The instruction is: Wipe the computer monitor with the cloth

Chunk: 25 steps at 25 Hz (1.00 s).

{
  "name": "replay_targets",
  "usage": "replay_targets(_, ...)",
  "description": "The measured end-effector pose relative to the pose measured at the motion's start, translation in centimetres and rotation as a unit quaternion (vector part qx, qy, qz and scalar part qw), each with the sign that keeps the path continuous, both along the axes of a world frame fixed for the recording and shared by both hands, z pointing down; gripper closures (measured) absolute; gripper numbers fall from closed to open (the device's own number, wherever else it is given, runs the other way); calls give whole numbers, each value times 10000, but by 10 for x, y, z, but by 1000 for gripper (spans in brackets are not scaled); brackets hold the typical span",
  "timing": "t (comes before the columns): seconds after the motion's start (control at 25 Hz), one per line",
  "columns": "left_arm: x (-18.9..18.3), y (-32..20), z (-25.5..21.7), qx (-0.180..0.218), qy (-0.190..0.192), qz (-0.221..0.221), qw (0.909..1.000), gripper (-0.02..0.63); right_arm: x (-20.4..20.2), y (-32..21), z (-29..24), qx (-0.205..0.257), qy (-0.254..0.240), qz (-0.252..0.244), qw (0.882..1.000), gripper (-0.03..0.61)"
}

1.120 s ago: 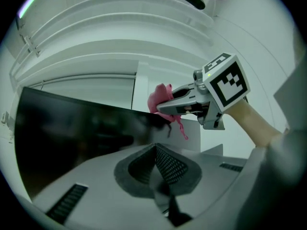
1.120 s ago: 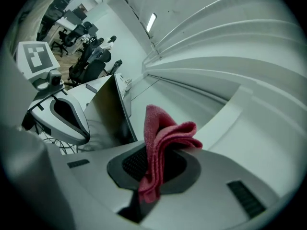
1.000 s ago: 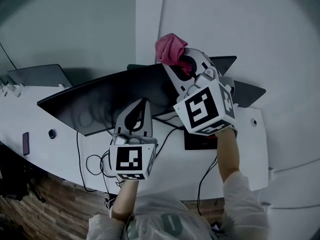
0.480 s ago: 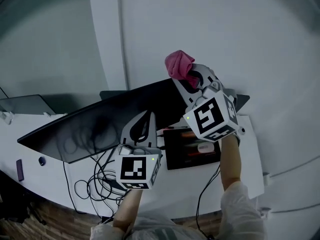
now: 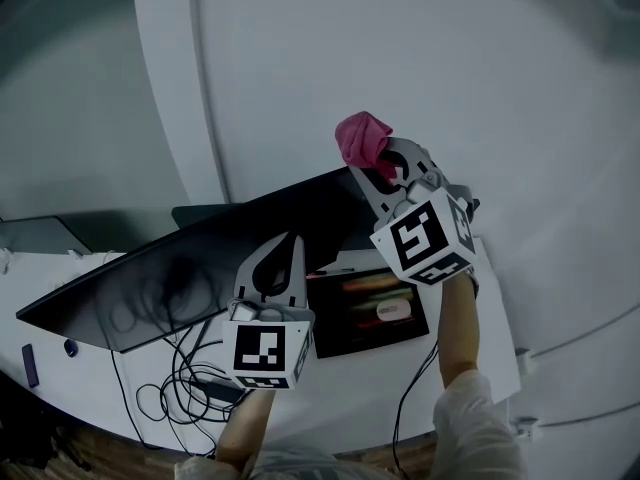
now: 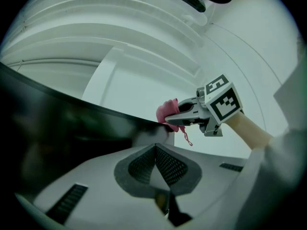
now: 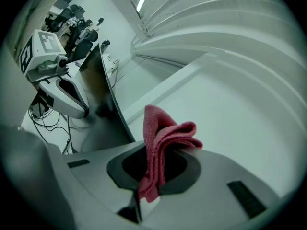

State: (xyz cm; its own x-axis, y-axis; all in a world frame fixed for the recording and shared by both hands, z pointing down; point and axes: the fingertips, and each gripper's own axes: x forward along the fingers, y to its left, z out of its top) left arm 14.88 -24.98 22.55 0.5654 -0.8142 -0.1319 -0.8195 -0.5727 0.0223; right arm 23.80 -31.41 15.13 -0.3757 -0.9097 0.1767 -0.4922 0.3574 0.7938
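The right claw (image 5: 378, 168) grips a folded pink cloth (image 5: 360, 138), held at the upper right corner of the dark computer monitor (image 5: 200, 263), probably to begin wiping there. The left claw (image 5: 287, 242), clenched and empty, hovers before the screen, above the desk (image 5: 345, 386).

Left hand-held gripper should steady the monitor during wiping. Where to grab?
Take the monitor by its top edge, left of the cloth, coming down from above. The panel is thin and that edge is bare, so it probably fits between the jaws. The left hand-held gripper is shut; open it first.
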Motion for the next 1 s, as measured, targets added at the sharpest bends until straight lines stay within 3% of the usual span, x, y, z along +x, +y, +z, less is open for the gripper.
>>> replay_targets(0.76,1,-1,11,-129,-115,-18,9998,598,17,-1,-7,49,-323,71,9994,525)
replay_targets(0.88,2,-1,12,-132,-133,-14,9998,598,23,5,-35,369,-748,-11,9965,525)
replay_targets(1.0,4,-2,15,-159,-168,7,9997,598,47,7,-53,692,-873,246,9935,525)
